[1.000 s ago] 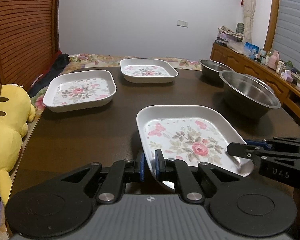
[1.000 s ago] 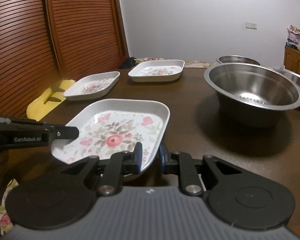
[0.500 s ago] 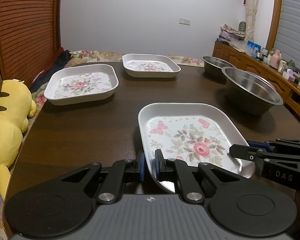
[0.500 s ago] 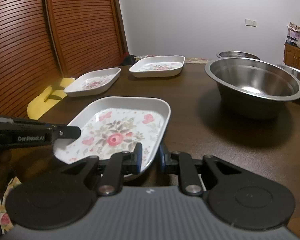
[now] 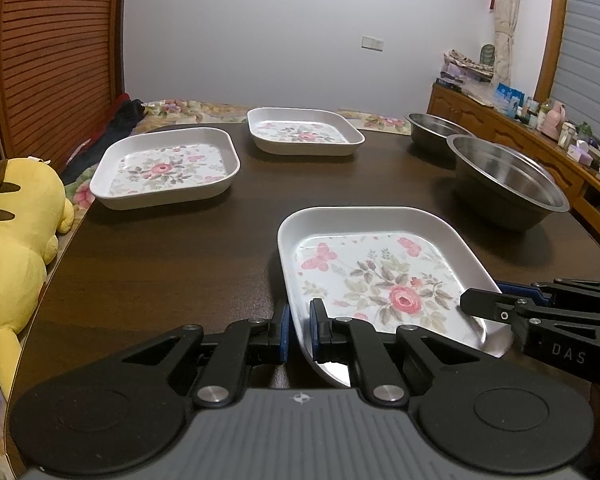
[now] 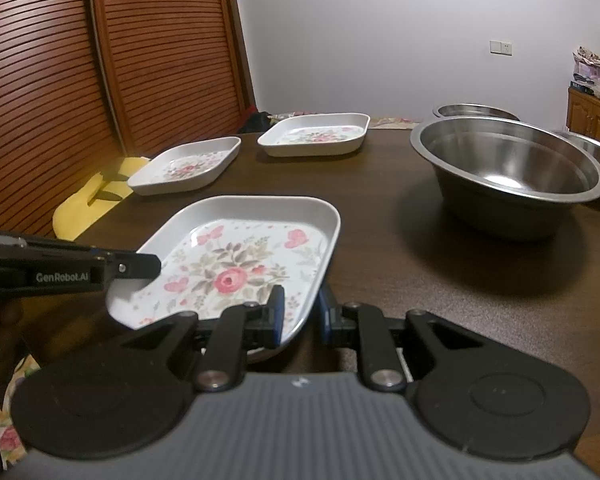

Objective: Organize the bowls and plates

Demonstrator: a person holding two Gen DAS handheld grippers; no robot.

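- Near plate: at the table's near edge, gripped by both grippers — left gripper pinching its near-left rim, right gripper clamped on its near-right rim. It looks raised at the near side, though I cannot tell whether it is fully off the table.
- Left plate: at the left edge, alone, unstacked.
- Far plate: by the far edge, also alone.
- Big bowl: toward the right edge; a second bowl sits behind it and a third beside it — none nested.
- Judgement: early stage; no stack exists yet, so three plates need stacking and the bowls need nesting.
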